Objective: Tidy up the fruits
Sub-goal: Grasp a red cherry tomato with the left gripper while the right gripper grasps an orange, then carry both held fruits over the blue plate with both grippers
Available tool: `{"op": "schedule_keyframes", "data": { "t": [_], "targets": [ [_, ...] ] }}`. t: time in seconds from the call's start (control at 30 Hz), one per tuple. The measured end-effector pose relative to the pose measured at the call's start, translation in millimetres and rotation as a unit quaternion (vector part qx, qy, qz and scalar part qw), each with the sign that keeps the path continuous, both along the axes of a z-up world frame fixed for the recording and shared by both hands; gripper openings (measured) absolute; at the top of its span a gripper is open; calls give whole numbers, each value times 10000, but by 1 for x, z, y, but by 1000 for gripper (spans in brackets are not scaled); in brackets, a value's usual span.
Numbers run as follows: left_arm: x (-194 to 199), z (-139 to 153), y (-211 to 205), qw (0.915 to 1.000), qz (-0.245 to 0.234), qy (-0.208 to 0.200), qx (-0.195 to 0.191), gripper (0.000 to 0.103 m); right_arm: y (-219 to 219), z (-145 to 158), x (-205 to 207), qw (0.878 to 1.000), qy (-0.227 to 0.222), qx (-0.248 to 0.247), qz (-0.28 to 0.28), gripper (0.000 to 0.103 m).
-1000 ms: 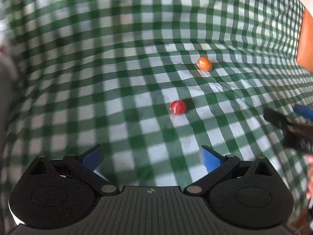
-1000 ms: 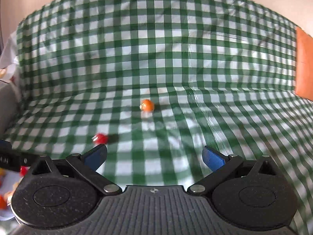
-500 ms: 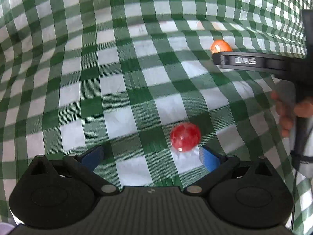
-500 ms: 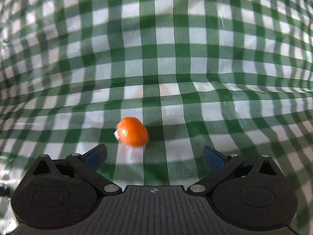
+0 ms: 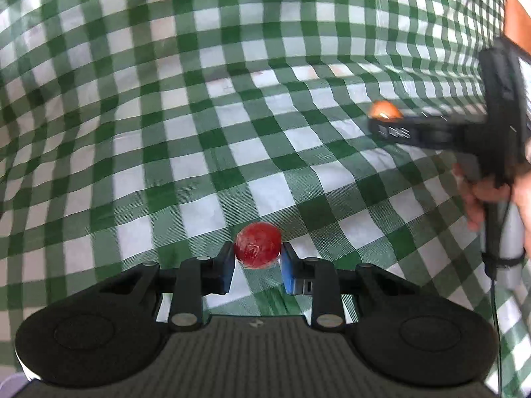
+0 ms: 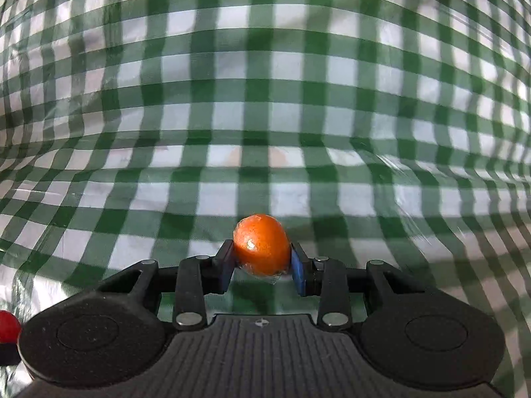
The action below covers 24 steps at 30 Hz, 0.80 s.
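Observation:
A small red round fruit (image 5: 258,244) sits between the blue pads of my left gripper (image 5: 258,258), low over the green checked cloth; the jaws are closing and both pads press its sides. In the right wrist view a small orange fruit (image 6: 261,243) is pinched the same way in my right gripper (image 6: 262,260), whose jaws are also closing. The left wrist view shows the right gripper (image 5: 385,126) from the side at the right, the orange fruit (image 5: 385,110) peeking over its finger. The red fruit (image 6: 8,325) shows again at the right view's bottom left edge.
The green-and-white checked tablecloth (image 5: 205,126) covers the whole surface and lies in soft wrinkles. A hand (image 5: 488,195) grips the right gripper's handle at the right. An orange-brown panel (image 5: 519,23) shows at the top right corner.
Both grippers went from wide open to pinched on their fruits. The left one slid forward onto the red fruit; the right one came down over the orange fruit.

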<state>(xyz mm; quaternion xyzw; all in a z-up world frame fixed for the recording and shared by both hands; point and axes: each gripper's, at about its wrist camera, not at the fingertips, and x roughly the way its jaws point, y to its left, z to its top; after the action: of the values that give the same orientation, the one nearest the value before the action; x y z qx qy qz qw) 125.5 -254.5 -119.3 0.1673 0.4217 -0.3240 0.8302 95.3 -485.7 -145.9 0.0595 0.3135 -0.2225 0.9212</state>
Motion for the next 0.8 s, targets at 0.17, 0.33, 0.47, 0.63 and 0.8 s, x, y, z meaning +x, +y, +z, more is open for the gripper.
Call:
{"op": "schedule_keyframes", "data": {
  "t": [0.17, 0.33, 0.47, 0.63, 0.8],
  "targets": [
    [-14, 38, 26, 9996, 223, 118, -113, 33, 7, 19, -44, 9994, -77, 268, -222, 36],
    [-42, 76, 66, 9989, 366, 203, -211, 33, 47, 47, -103, 9986, -158, 425, -260, 36],
    [-72, 103, 110, 9983, 516, 210, -179, 33, 96, 76, -150, 9983, -249, 509, -144, 36],
    [-110, 129, 171, 9965, 811, 195, 17, 33, 167, 103, -196, 9975, -369, 591, 140, 36],
    [-145, 146, 233, 9934, 1118, 188, 187, 33, 238, 127, -233, 9938, -460, 872, 506, 36]
  ]
}}
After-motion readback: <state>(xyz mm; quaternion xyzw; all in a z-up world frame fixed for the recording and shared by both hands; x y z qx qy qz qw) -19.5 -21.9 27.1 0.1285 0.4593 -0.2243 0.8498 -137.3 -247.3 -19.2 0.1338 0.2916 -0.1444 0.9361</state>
